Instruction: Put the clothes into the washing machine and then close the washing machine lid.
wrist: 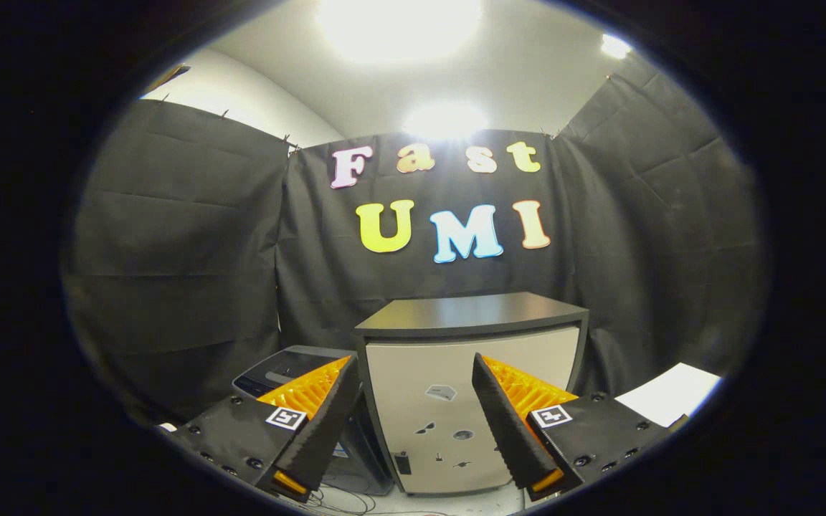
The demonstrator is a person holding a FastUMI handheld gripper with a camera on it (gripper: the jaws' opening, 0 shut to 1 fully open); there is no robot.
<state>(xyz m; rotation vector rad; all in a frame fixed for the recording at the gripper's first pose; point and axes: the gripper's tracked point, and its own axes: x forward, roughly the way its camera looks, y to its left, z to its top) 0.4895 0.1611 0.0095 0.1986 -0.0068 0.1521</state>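
Washer sits low, beyond my left finger, tucked right up against the left side of a cabinet. I only see a slice of it: a dark, glossy control panel on a grey rounded top, smooth plastic by the look of it. Can't tell from here if the lid's up or down, my finger covers most of it.

My gripper has its fingers spread wide, nothing between them, just air and the cabinet front. Inner faces are ribbed.

The cabinet is boxy, with a dark flat top that has a sharp edge, and a pale matte front with a few small dark marks on it. Black cloth wall hangs in wrinkled folds behind and on both sides. Some thin cables lie on the pale floor under my fingers. Something white and flat sits off past my right finger. Plenty of open room above the cabinet top.
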